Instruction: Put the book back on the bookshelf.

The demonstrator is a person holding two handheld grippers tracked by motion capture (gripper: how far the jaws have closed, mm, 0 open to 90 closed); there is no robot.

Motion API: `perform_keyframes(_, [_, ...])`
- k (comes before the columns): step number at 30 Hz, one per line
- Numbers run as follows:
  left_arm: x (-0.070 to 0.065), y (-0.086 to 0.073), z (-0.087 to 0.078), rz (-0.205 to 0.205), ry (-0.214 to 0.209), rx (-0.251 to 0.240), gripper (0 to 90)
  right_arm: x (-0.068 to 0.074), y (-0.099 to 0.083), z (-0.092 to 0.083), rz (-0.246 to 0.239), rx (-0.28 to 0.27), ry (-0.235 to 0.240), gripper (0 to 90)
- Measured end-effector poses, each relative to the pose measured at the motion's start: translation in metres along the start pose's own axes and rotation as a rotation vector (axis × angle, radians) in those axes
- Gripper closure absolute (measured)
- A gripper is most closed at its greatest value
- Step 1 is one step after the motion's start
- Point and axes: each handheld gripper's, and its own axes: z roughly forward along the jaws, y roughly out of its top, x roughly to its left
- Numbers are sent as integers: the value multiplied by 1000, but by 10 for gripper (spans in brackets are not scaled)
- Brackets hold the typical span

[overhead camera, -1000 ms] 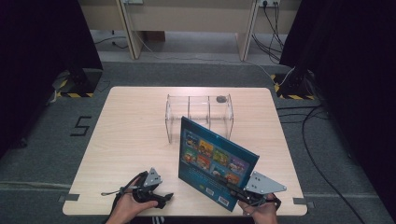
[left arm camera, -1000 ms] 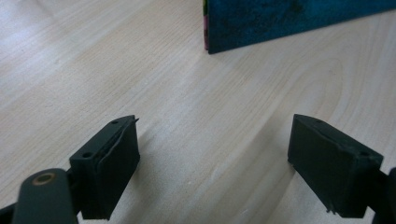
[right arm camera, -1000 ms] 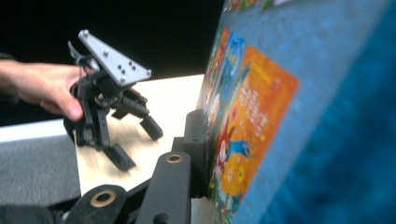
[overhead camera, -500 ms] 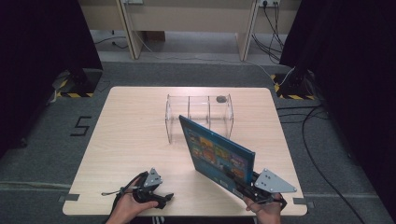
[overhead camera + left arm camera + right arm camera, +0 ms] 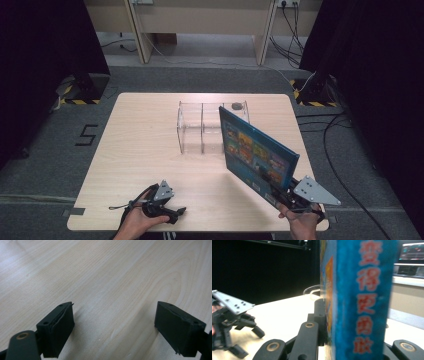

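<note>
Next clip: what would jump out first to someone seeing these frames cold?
The blue book, held up on edge over the table's right front by the right gripper, jaws shut on its spine. Behind it stands a clear divided rack, and the left gripper rests open at the near left edge.

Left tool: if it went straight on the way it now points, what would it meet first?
Probably the table. In its own view the left tool has open jaws with only bare wood between and ahead of them. In the high view it sits low by the near edge, apart from the book. Its tilt is hard to judge.
</note>
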Motion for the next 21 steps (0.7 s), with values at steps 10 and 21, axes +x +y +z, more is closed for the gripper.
perform_keyframes(10, [-1, -2, 1, 2, -3, -26, 127, -15, 7, 7, 10, -13, -71, 827])
perform_keyframes(21, [-2, -3, 2, 4, -5, -32, 102, -25, 9, 40, 55, -21, -140, 827])
